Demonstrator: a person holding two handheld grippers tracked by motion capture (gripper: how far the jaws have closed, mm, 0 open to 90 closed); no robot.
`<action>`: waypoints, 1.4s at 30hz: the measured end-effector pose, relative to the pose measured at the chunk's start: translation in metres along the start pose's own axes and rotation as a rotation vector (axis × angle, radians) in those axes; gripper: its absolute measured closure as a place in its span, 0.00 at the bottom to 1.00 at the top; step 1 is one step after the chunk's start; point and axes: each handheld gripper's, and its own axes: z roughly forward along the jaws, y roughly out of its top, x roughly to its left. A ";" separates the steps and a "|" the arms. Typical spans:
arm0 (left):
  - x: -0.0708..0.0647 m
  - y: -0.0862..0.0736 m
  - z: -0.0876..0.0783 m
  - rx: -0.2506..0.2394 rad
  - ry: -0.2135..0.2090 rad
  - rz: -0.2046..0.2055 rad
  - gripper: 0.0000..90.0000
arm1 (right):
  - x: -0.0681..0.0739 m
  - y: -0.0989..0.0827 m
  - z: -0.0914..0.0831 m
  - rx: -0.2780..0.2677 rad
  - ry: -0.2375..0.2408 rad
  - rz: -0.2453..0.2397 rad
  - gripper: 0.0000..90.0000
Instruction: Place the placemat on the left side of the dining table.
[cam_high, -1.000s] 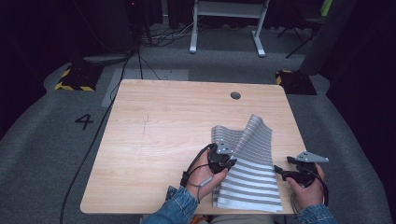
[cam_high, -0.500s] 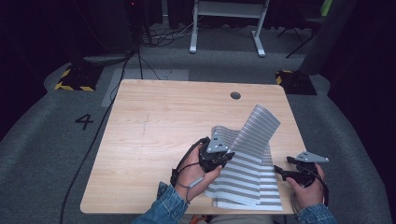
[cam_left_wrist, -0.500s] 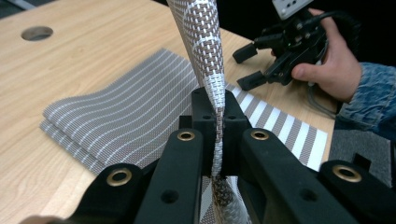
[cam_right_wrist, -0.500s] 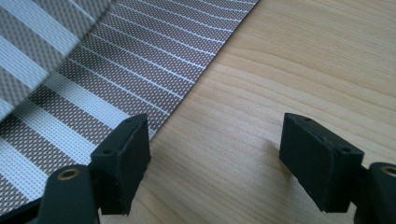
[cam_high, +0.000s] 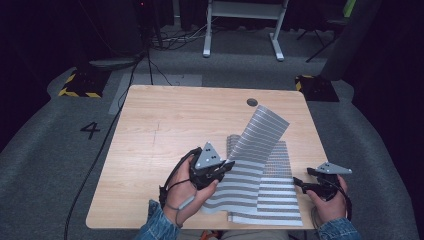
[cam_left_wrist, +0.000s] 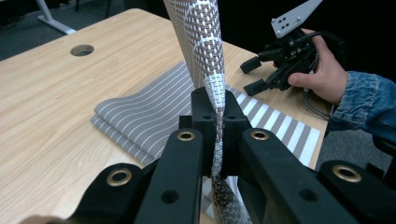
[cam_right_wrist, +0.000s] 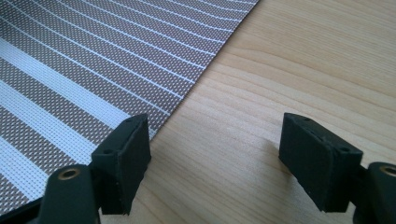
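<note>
Placemat (cam_left_wrist: 205, 42) pinched in left gripper (cam_left_wrist: 215, 122).

The left tongs (cam_high: 226, 166) sit in the person's left hand (cam_high: 187, 192), whose denim sleeve (cam_high: 157, 225) comes in from the near edge of the worktop (cam_high: 165, 120). Their jaws are pressed together on a fold of the striped mat (cam_left_wrist: 205, 46), which rises steeply from between them. The grey three-cornered plate (cam_high: 208, 155) on top tilts toward the left. The right tongs (cam_high: 300, 185) lie low in the right hand (cam_high: 327, 200) near the worktop's right front corner, jaws spread wide and holding nothing, just beside the mat's edge.
</note>
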 end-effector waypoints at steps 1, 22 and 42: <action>0.001 -0.001 -0.005 -0.002 0.010 -0.001 0.98 | 0.000 0.000 0.000 0.000 -0.001 0.000 0.28; 0.041 -0.036 -0.085 0.039 0.107 -0.062 0.98 | 0.001 0.000 -0.001 0.002 -0.005 -0.001 0.29; 0.127 -0.072 -0.073 0.126 0.165 -0.039 0.98 | 0.001 0.000 -0.001 0.002 -0.005 -0.001 0.29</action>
